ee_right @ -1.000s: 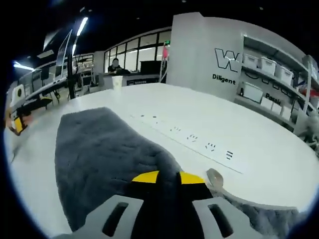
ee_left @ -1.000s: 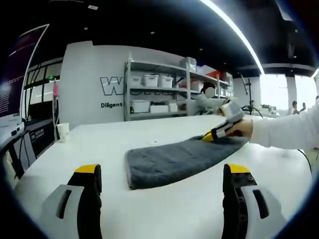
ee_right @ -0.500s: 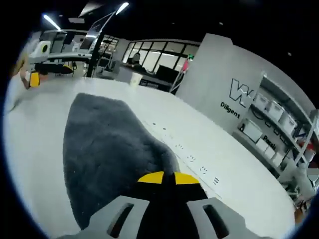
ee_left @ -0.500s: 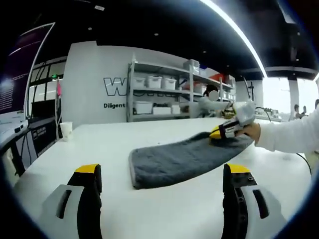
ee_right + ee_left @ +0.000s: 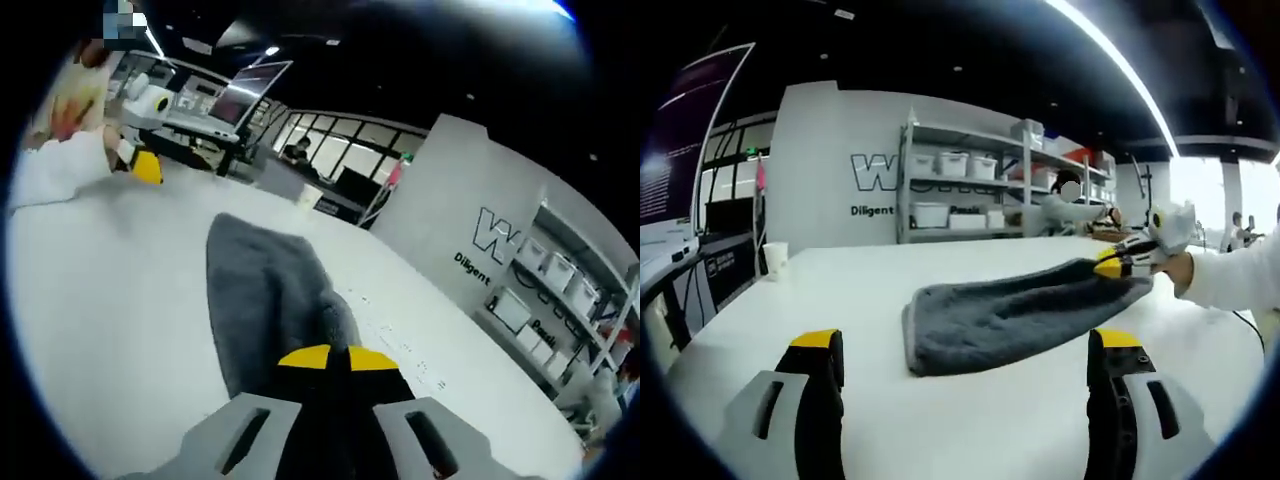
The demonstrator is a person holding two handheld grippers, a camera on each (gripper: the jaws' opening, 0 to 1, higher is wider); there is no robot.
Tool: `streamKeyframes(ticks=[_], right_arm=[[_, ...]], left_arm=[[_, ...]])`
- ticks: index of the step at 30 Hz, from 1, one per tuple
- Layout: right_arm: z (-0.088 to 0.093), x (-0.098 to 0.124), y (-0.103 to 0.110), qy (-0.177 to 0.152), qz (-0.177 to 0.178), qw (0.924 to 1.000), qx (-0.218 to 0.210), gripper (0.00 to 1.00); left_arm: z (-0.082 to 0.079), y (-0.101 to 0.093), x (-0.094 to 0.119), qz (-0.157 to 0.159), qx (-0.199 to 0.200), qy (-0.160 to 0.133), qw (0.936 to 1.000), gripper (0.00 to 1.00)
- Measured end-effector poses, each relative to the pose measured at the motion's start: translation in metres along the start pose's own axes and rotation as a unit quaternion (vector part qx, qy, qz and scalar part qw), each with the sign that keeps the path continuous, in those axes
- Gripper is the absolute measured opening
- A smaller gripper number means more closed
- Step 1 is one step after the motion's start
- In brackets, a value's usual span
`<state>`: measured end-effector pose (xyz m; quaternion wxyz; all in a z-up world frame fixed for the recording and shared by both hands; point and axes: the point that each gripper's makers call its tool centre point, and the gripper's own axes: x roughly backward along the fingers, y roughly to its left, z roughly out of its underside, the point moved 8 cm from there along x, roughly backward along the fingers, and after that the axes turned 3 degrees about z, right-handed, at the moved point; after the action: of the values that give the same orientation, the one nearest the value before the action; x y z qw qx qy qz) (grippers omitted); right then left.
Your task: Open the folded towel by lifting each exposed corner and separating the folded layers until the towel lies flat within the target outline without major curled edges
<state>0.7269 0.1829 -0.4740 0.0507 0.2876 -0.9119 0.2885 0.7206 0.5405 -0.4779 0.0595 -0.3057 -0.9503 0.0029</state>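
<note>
A dark grey towel [image 5: 1005, 318] lies folded on the white table [image 5: 840, 290], with its near folded end toward my left gripper. The far right corner is raised off the table. My right gripper [image 5: 1127, 264] is shut on that corner, held in a hand with a white sleeve. In the right gripper view the yellow-tipped jaws meet at my right gripper [image 5: 335, 358], and the towel [image 5: 262, 285] hangs stretched away from them. My left gripper [image 5: 967, 343] stands open short of the towel, nothing between its jaws. It also appears far off as the left gripper [image 5: 146, 166].
A paper cup [image 5: 773, 260] stands at the table's far left. Shelves with white bins [image 5: 965, 195] line the back wall. Small printed marks [image 5: 405, 350] run along the table [image 5: 120, 270] beside the towel. A person sits behind the table's far right end.
My right gripper has lifted the towel's corner higher and drawn it further right, stretching the top layer. My left gripper has stayed open in place.
</note>
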Motion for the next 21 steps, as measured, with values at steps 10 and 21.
streamKeyframes(ticks=[10, 21], right_arm=[[-0.004, 0.043, 0.040, -0.026, -0.033, 0.9989, 0.021, 0.00], [-0.009, 0.081, 0.079, -0.034, -0.061, 0.9957, 0.060, 0.00]], left_arm=[[0.001, 0.000, 0.001, -0.001, 0.002, 0.000, 1.0000, 1.00], [0.002, -0.002, 0.002, -0.002, 0.001, 0.002, 1.0000, 1.00]])
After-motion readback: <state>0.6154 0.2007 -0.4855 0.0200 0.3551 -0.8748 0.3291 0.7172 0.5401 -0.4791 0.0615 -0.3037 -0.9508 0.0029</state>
